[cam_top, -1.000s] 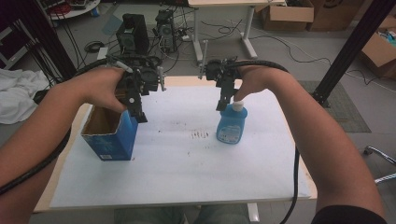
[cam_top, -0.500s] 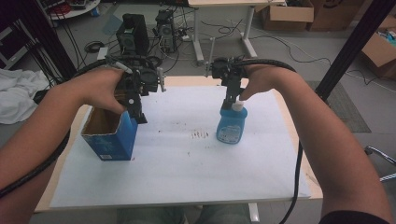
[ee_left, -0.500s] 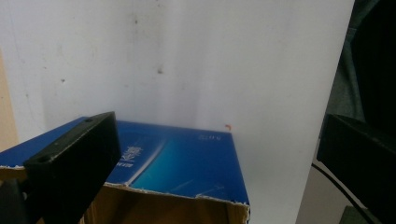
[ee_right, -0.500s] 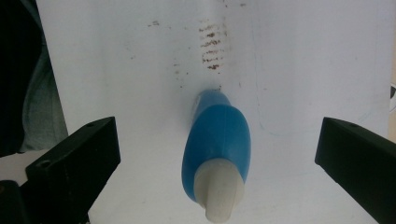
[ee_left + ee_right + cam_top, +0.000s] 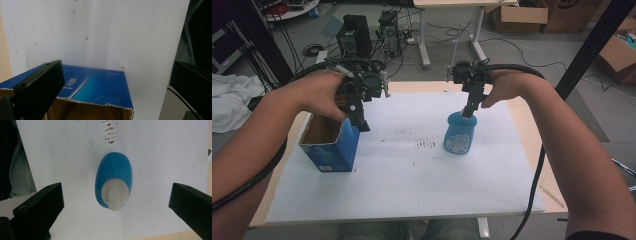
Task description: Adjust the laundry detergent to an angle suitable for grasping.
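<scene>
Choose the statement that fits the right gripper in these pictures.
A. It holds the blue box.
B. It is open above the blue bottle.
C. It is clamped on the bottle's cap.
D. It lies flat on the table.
B: in the right gripper view the right gripper has its jaws spread wide, apart from the blue bottle standing below.

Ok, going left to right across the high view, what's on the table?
Blue open-topped box with the left gripper at its far right corner → brown smudge on the white sheet → blue bottle under the right gripper.
</scene>
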{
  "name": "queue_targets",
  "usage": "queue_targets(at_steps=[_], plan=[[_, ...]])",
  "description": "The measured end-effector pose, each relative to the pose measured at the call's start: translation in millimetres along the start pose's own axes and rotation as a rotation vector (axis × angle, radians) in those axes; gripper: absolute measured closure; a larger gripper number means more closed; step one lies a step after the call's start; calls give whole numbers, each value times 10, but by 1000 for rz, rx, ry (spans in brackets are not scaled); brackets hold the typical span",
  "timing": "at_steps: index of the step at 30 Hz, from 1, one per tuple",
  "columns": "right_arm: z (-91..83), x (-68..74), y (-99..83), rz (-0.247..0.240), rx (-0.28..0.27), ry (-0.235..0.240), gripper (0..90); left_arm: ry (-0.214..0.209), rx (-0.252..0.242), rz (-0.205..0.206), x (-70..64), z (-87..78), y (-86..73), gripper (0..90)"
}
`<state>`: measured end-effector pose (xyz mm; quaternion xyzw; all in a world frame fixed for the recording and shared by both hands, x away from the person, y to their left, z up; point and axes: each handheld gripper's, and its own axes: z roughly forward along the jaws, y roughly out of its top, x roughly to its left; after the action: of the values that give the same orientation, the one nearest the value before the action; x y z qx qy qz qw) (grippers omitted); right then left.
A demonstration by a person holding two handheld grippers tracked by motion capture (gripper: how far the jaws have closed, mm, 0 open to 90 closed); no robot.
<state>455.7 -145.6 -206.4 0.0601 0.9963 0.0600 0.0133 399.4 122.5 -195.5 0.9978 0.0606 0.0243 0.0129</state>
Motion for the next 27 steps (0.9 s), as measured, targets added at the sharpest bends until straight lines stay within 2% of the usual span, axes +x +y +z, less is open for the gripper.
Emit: queue_targets(at_steps=[12, 27], plan=[[171, 35, -113, 13, 21, 6, 0, 7, 3, 5, -39, -23, 21, 1], [457, 20, -95, 20, 48, 22, 0, 8, 3, 7, -67, -5, 29, 1]])
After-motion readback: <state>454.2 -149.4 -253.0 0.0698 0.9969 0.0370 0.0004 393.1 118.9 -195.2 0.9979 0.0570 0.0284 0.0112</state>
